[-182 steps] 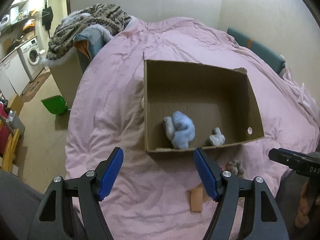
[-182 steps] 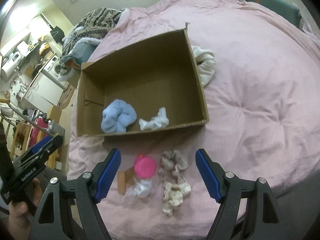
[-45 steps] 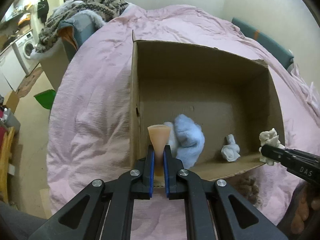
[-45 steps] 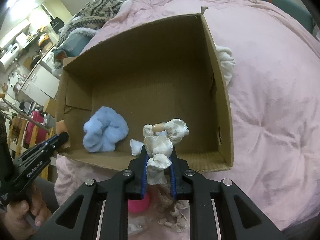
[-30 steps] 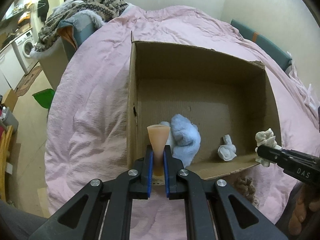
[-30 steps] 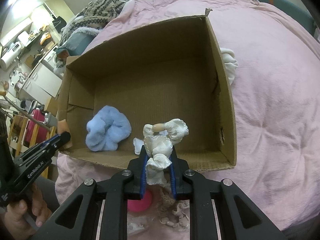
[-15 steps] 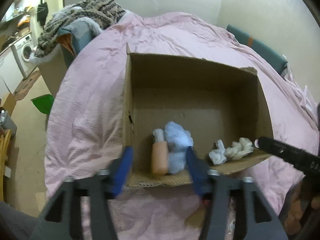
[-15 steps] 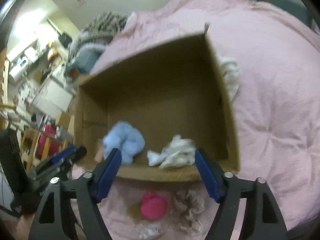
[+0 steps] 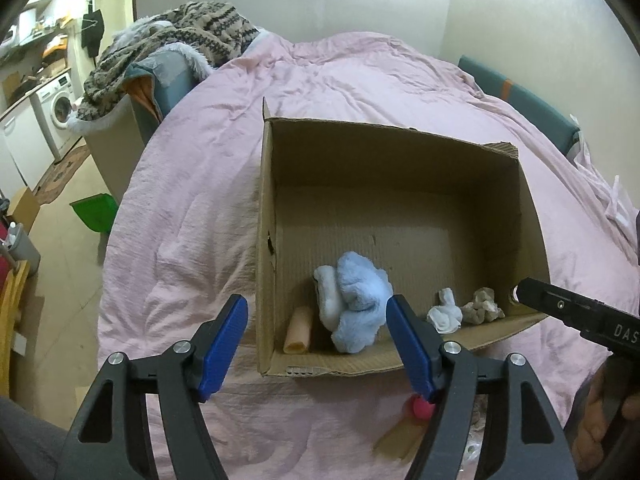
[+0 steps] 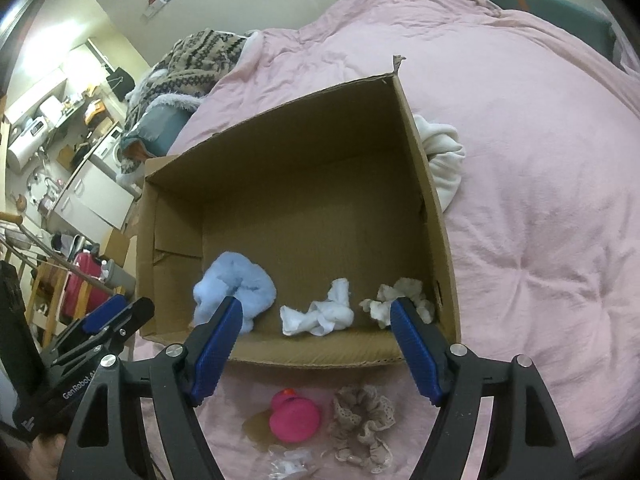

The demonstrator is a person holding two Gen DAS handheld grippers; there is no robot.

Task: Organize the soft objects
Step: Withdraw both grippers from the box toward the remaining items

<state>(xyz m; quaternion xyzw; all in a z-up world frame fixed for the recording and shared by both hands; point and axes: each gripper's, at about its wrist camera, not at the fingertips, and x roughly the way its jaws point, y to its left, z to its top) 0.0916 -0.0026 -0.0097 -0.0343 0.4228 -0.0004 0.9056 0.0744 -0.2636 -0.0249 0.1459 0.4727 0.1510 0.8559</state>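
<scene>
An open cardboard box (image 9: 400, 152) (image 10: 438, 240) sits on the pink bed. Inside lie a fluffy blue piece (image 9: 356, 312) (image 10: 234, 290), a peach tube (image 9: 298, 330), a white knotted cloth (image 9: 442, 314) (image 10: 320, 314) and a cream scrunchie (image 9: 482, 306) (image 10: 402, 294). My left gripper (image 9: 318, 344) is open and empty above the box's near edge. My right gripper (image 10: 316, 344) is open and empty above the near wall. On the bed before the box lie a pink round toy (image 10: 294, 416), a beige lace scrunchie (image 10: 362, 422) and a clear plastic bit (image 10: 290, 462).
A white cloth (image 10: 440, 156) lies against the box's right outer wall. A flat brown card (image 9: 400, 436) lies on the bed near the pink toy (image 9: 422, 408). A patterned blanket pile (image 9: 172, 48) sits left of the bed. A green bin (image 9: 94, 212) stands on the floor.
Both grippers opened and pulled back. The peach tube dropped from the left gripper into the box's near left corner; the cream scrunchie dropped from the right into its near right corner.
</scene>
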